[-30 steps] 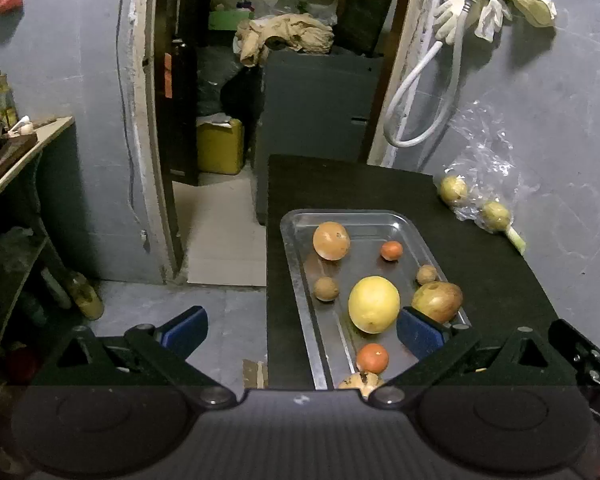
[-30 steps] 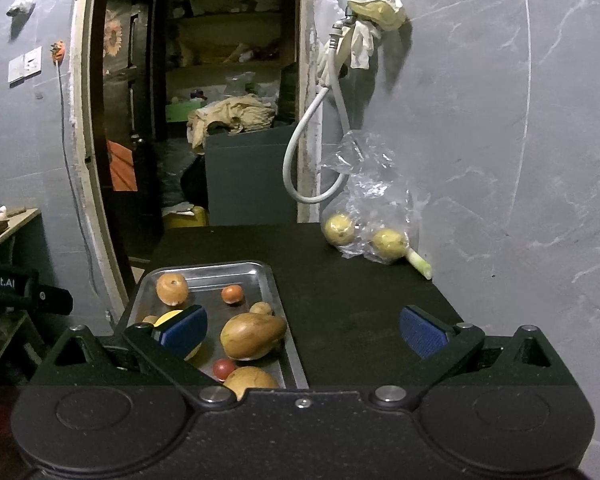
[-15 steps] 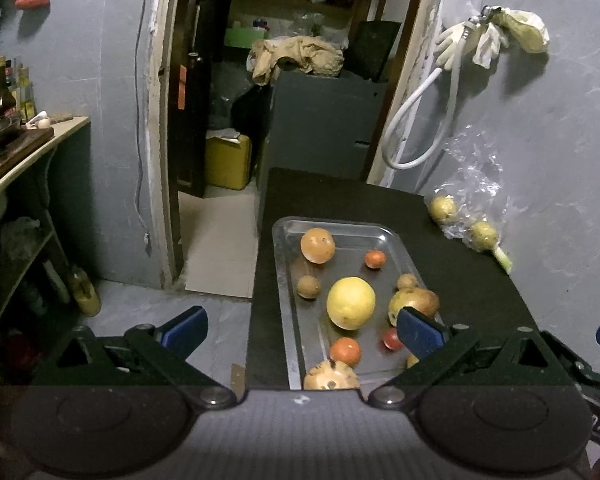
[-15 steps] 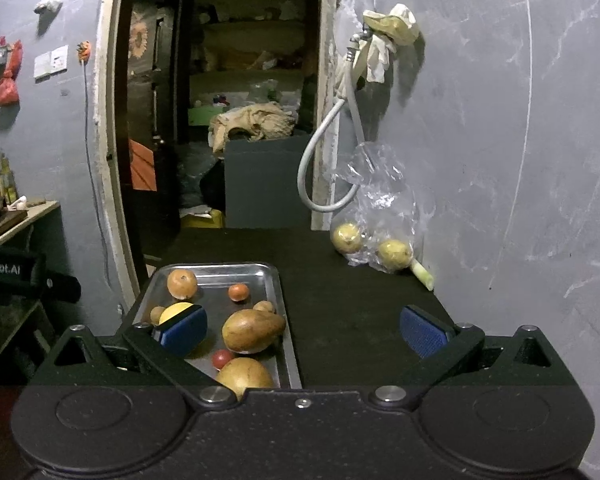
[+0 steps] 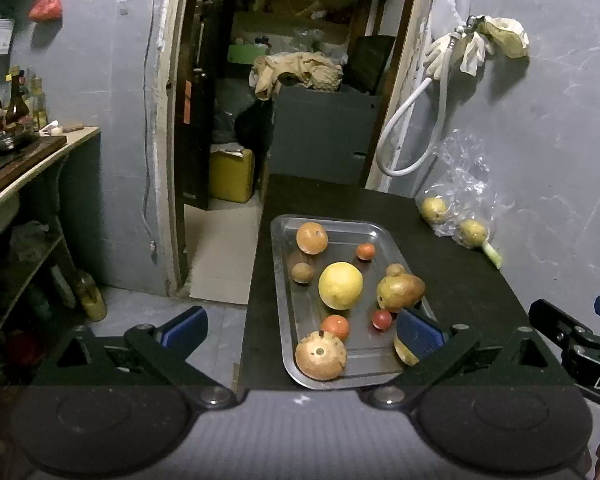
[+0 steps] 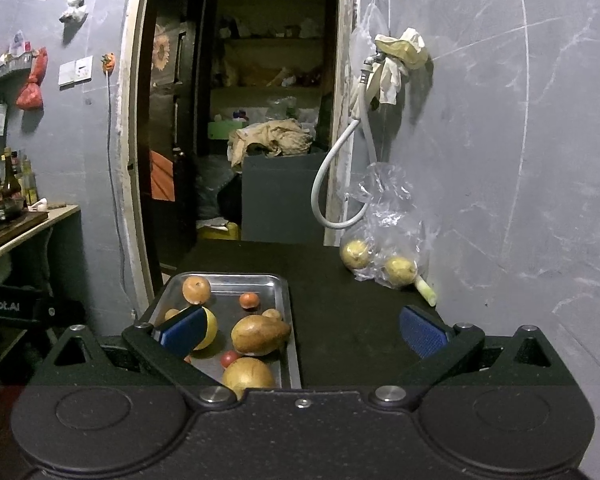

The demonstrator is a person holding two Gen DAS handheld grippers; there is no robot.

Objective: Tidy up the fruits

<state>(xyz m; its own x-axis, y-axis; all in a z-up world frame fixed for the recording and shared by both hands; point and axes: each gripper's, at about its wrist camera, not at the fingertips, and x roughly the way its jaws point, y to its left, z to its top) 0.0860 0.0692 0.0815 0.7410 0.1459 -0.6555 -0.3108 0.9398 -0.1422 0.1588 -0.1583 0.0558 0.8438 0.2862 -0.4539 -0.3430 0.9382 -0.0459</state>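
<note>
A steel tray [image 5: 284, 280] [image 6: 285, 312] on a black table holds several fruits: a big yellow citrus [image 5: 340, 285], a brown pear-like fruit [image 5: 400, 291] [image 6: 260, 335], round orange-brown fruits [image 5: 311, 238] [image 5: 320, 355], small red ones [image 5: 381, 319]. A clear plastic bag [image 6: 388, 216] against the right wall holds two yellow fruits [image 6: 355, 254] [image 6: 399, 271]. My left gripper [image 5: 300, 326] is open, hovering before the tray's near end. My right gripper [image 6: 302, 330] is open over the table beside the tray. Both are empty.
The black table [image 6: 340, 320] has bare surface between tray and bag. A grey wall with a white hose [image 6: 336, 184] bounds the right side. An open doorway [image 5: 236, 120] and floor lie to the left. A shelf with bottles [image 5: 16, 116] stands at far left.
Both grippers have drawn back and risen from the tray, so more of the tray's near end and its fruits show. Neither gripper's opening changed.
</note>
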